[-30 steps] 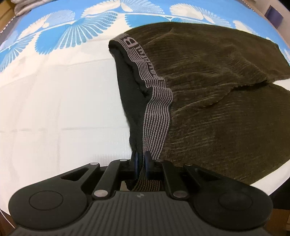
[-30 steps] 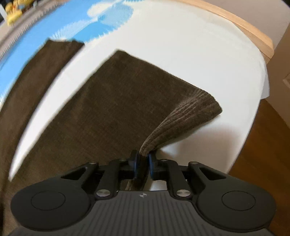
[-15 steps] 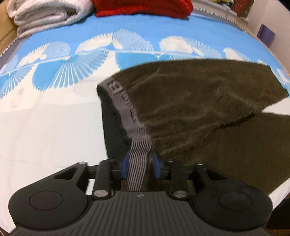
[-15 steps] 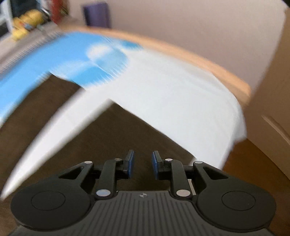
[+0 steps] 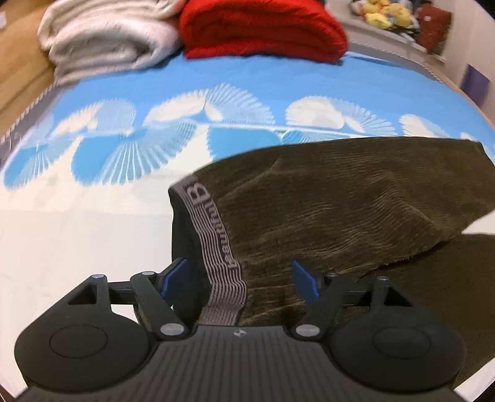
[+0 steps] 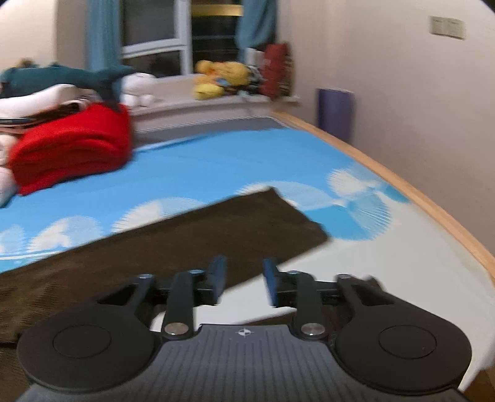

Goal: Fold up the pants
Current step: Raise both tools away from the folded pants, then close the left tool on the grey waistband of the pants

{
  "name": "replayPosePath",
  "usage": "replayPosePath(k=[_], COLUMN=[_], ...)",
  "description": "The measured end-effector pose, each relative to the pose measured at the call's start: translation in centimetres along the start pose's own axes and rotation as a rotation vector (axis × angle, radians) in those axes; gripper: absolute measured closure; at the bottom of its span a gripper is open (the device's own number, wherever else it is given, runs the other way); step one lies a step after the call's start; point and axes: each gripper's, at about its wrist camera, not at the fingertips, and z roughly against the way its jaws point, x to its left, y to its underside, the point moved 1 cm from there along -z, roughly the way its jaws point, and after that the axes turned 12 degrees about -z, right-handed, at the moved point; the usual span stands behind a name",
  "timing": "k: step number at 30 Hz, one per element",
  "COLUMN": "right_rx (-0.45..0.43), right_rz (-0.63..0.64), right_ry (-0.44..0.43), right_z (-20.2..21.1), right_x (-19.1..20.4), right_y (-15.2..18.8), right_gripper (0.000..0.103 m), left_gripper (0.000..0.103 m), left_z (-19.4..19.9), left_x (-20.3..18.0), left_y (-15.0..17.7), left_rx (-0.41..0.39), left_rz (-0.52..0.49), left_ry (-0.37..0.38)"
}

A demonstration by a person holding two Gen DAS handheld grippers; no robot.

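Observation:
Dark olive corduroy pants (image 5: 355, 210) lie spread on the blue-and-white bed sheet (image 5: 77, 235), one leg over the other. Their grey striped waistband (image 5: 216, 238) runs down into my left gripper (image 5: 238, 278). Its jaws are opening wide, the band lies loose between them and neither pad presses on it. In the right wrist view a pant leg (image 6: 191, 235) stretches across the bed with its cuff end at upper right. My right gripper (image 6: 243, 280) hovers above that leg, jaws opening, nothing between them.
A folded red blanket (image 5: 263, 27) and a grey-white blanket (image 5: 105, 34) sit at the head of the bed. Plush toys (image 6: 219, 77) line the windowsill. The wooden bed rail (image 6: 402, 185) and a wall bound the right side.
Both grippers let go of the cloth and opened. The left one drew back and tilted up from the waistband. The right one rose and swung up off the cuff, now facing the window.

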Motion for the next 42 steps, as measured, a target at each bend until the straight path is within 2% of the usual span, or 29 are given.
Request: replayPosePath(k=[2, 5, 9, 10, 11, 13, 15, 17, 20, 23, 24, 25, 26, 27, 29, 30, 31, 33, 36, 39, 41, 42], right_rx=[-0.014, -0.019, -0.024, -0.030, -0.039, -0.042, -0.023, 0.009, 0.026, 0.015, 0.013, 0.017, 0.029, 0.044, 0.075, 0.088, 0.089, 0.088, 0.107, 0.122, 0.127, 0.130], right_rz=[-0.003, -0.004, -0.005, 0.008, 0.018, 0.025, 0.025, 0.028, 0.052, 0.090, 0.089, 0.087, 0.085, 0.082, 0.078, 0.078, 0.079, 0.079, 0.077, 0.093, 0.096, 0.095], right_ry=[-0.044, -0.080, -0.133, -0.138, -0.129, -0.131, -0.142, -0.163, -0.187, -0.162, -0.157, -0.157, -0.161, -0.165, -0.167, -0.167, -0.164, -0.154, -0.140, -0.126, -0.118, -0.114], right_z=[-0.3, -1.1, -2.0, -2.0, -2.1, -2.4, -2.6, -2.9, -2.7, -2.6, -2.6, -2.7, -3.0, -3.3, -3.8, -4.1, -4.2, -4.6, -5.3, -5.7, -5.9, -6.0], right_x=[1.4, 3.7, 6.8, 7.7, 8.3, 9.5, 10.3, 11.0, 11.9, 12.2, 12.2, 12.0, 11.9, 11.6, 11.4, 11.2, 11.1, 10.9, 10.4, 9.9, 9.5, 9.3], right_y=[-0.5, -0.9, -1.0, -0.9, -0.7, -0.6, -0.5, -0.4, -0.2, -0.1, 0.0, -0.1, -0.1, -0.2, -0.2, -0.2, -0.2, -0.3, -0.3, -0.1, 0.0, 0.0], right_gripper=[0.049, 0.047, 0.035, 0.035, 0.035, 0.035, 0.035, 0.035, 0.036, 0.045, 0.052, 0.057, 0.068, 0.078, 0.082, 0.082, 0.082, 0.082, 0.082, 0.082, 0.082, 0.082], left_gripper=[0.024, 0.024, 0.025, 0.028, 0.033, 0.074, 0.088, 0.094, 0.094, 0.093, 0.093, 0.092, 0.092, 0.089, 0.058, 0.029, 0.015, 0.015, 0.015, 0.016, 0.027, 0.048], left_z=[0.0, -0.1, 0.3, 0.6, 0.7, 0.9, 0.0, -1.6, -3.7, -5.8, -6.6, -7.7, -8.9, -9.5, -10.3, -10.7, -11.3, -12.7, -15.2, -17.3, -17.7, -17.6], left_x=[0.2, 0.2, 0.0, 0.0, 0.1, 0.3, 0.8, 1.6, 2.8, 3.2, 3.2, 3.1, 3.2, 3.3, 3.7, 3.8, 4.1, 4.4, 4.6, 3.9, 3.2, 2.9], left_y=[-0.3, -1.1, -2.7, -3.1, -3.5, -4.2, -5.2, -6.6, -9.2, -10.3, -10.1, -9.9, -10.1, -10.4, -11.0, -11.2, -11.5, -11.8, -11.8, -11.2, -10.5, -10.3], left_rx=[0.006, -0.005, -0.035, -0.051, -0.067, -0.082, -0.038, 0.028, 0.029, -0.079, -0.100, -0.086, -0.060, -0.069, -0.113, -0.127, -0.138, -0.135, -0.074, -0.009, 0.004, -0.007], left_rz=[0.031, 0.070, 0.125, 0.141, 0.159, 0.191, 0.212, 0.235, 0.256, 0.229, 0.214, 0.199, 0.190, 0.190, 0.178, 0.174, 0.176, 0.171, 0.146, 0.069, -0.009, -0.043], left_ry=[-0.016, -0.032, -0.038, -0.037, -0.034, -0.007, 0.033, 0.028, 0.032, 0.036, 0.038, 0.050, 0.055, 0.052, 0.037, 0.022, 0.001, -0.002, 0.035, 0.063, 0.059, 0.059])
